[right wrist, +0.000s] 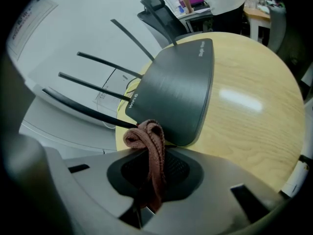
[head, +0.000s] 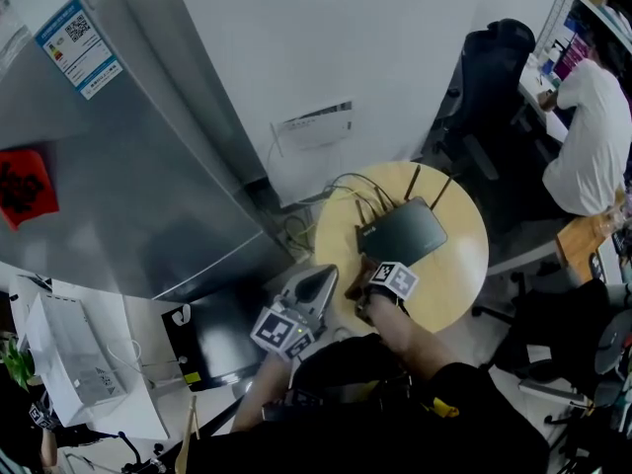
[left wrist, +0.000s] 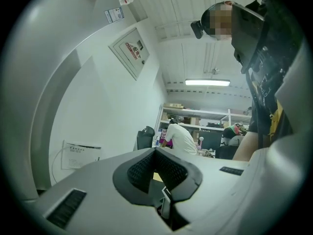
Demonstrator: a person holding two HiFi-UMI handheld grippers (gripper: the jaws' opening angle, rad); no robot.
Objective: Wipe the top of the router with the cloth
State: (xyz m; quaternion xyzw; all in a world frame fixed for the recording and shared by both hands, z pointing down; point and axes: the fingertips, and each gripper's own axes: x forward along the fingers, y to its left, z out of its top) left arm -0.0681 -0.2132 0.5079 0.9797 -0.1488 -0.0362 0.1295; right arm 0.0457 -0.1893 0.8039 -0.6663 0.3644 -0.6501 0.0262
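The right claw (right wrist: 151, 180) has its jaws closed on a brown cloth (right wrist: 149, 141). The cloth runs up between the pads and bunches into a loose knot just past the tips.

Straight ahead of that knot, and almost touching it, is the near corner of the router (right wrist: 178, 89). It is a dark, flat, wedge-shaped slab lying level on the table (right wrist: 254, 116). Its long axis runs away from the claw and a little to the right, so the bare top stretches forward from the cloth. The antennas (right wrist: 93, 87) stick out along its left edge, pointing left and away. I judge that the cloth needs to come forward and down onto the top, with the stroke running along that axis and kept to the right of the antennas.

The left claw (left wrist: 159, 173) is the farther one. It sits left of the right claw, off the table's edge, tilted up toward the wall and ceiling. Its pads meet with nothing between them.

The table is round, of pale wood, and bare to the right of the router. Beyond the router's far side, cables (head: 346, 191) trail toward the white wall. Further out stand a grey cabinet (head: 148, 146) on the left and a black chair (head: 494, 67) on the right, and beyond the chair a person (head: 592, 136) in a white shirt sits at a desk.
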